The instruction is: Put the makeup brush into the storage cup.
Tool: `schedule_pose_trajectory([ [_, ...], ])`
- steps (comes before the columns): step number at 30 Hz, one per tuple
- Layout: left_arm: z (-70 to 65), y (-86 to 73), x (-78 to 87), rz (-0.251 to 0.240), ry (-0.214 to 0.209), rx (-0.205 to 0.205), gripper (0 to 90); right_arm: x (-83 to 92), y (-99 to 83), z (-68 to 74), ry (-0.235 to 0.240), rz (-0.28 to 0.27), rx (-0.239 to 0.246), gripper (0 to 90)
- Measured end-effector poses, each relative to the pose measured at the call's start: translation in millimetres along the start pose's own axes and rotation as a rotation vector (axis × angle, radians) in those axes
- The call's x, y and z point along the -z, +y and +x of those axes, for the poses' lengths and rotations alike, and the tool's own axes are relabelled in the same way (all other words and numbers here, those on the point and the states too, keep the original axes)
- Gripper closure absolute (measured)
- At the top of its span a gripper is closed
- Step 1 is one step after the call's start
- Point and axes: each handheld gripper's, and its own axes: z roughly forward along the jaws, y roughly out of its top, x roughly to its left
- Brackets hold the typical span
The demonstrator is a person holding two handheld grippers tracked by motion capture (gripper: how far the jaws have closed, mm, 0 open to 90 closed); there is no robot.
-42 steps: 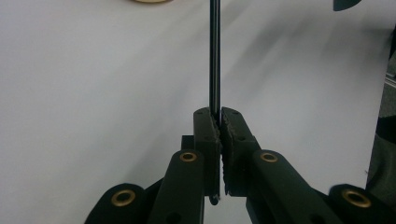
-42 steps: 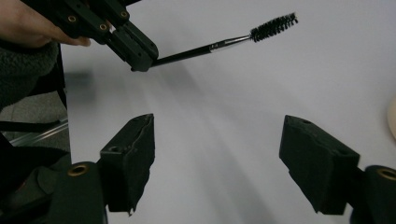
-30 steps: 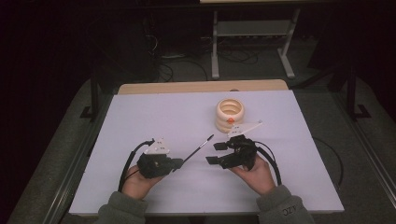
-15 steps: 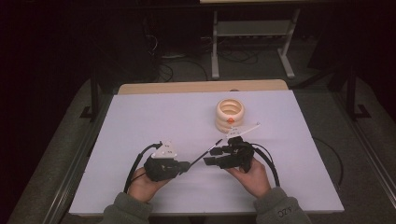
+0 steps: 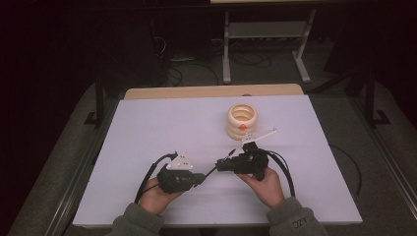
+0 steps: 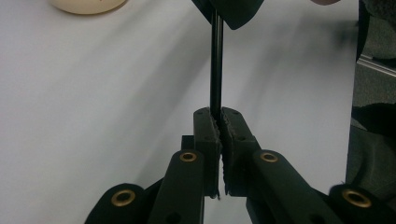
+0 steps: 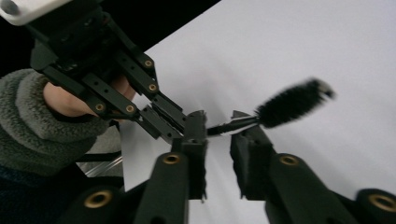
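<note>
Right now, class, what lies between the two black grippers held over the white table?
In the high view, a thin black brush with a bristled tip spans the gap from the left gripper to the right gripper. The left jaws are shut on its stem.

Grey fleece sleeves [image 5: 295, 223]; 2 black tools, brass rivets.

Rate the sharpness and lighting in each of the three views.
High view: the white table is lit, the room behind dark; the thin brush is small and hard to make out. Left gripper view: crisp pads and rod, soft shadows streaking the table. Right gripper view: the bristle tip is blurred, the left gripper reasonably sharp.
</note>
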Motion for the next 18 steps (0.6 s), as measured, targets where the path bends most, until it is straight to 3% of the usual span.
schedule_pose_trajectory([
  [6, -1.5, 0.7, -2.4, 0.009, -0.004, -0.029, 86.2, 0.5, 0.5, 0.5, 0.081, -0.021, -0.018, 83.7],
  [9, -1.1, 0.9, -1.7, -0.005, -0.007, -0.023, 84.8, 1.9, 1.6, 0.6, 0.089, -0.018, -0.011, 84.2],
  [18, 3.9, -0.7, 4.0, -0.012, 0.000, -0.004, 77.4, 17.1, 4.5, -0.9, 0.012, -0.026, 0.007, 84.4],
])
